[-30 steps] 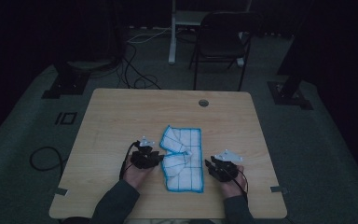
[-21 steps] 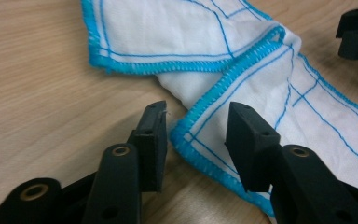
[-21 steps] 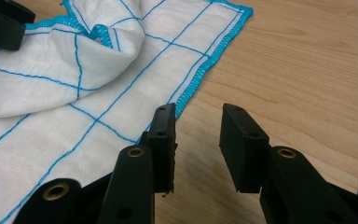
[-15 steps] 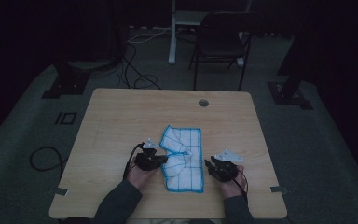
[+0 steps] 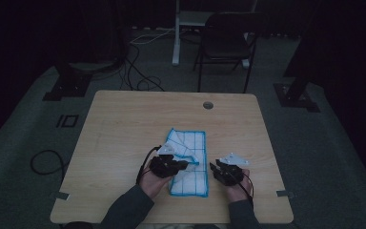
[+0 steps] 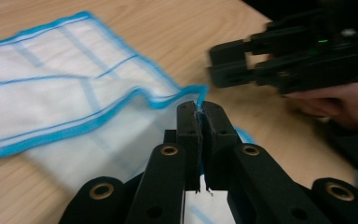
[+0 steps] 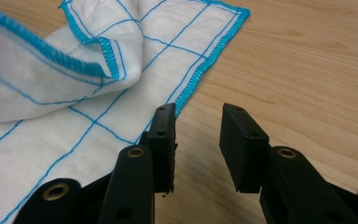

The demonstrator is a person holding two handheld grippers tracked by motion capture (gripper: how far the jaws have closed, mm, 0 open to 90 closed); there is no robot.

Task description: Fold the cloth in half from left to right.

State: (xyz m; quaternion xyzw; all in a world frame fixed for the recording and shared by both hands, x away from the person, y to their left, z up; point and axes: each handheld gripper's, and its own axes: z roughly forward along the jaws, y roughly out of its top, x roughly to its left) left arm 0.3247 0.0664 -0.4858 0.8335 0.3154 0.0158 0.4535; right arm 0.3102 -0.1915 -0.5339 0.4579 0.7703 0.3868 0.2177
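Landmark: the white cloth with blue edging [image 5: 189, 162] lay near the front middle of the tabletop [image 5: 124, 124].
Behind the cloth: bare wood ran to the far edge, broken by one round cable hole [image 5: 208, 105].
Left of the cloth: open tabletop out to the side edge, beyond the left tool [image 5: 183, 164], which was clamped on a lifted fold of the cloth's left edge.
Right of the cloth: the right tool [image 5: 211, 167], jaws parted with nothing between them, stood just beside the hem; past it, bare wood.
Between the tools: the cloth's front part filled the gap.
Beyond the tabletop: a chair [image 5: 226, 45] and cables [image 5: 138, 83] on the floor.
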